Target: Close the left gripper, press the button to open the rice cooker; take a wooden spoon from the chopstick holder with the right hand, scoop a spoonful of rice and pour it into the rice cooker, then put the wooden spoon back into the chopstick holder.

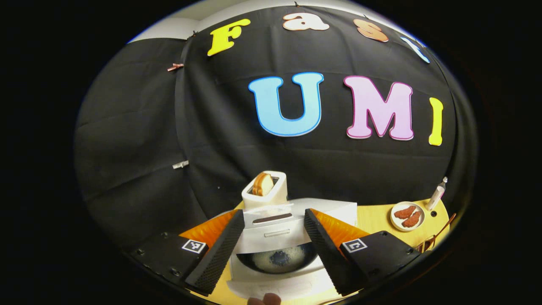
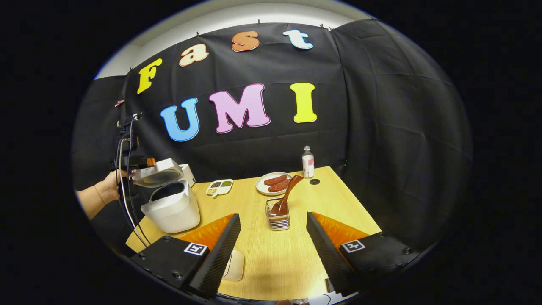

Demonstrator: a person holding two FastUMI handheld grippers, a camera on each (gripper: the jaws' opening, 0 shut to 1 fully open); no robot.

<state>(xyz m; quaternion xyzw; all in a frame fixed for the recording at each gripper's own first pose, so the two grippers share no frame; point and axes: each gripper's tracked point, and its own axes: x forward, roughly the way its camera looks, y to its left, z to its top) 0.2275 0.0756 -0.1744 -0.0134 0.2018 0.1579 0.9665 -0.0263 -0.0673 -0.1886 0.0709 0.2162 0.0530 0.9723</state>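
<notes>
Where your left gripper (image 1: 274,243) looks down, its fingers stand wide apart over the rice cooker (image 1: 277,254): lid raised, inner pot holding what may be water or rice. A toaster (image 1: 266,189) stands just behind the cooker. Right gripper view: your right gripper (image 2: 273,245) is spread wide, holding nothing, short of the chopstick holder (image 2: 278,215), where the wooden spoon (image 2: 288,195) leans. Left of the holder stands the open cooker.
</notes>
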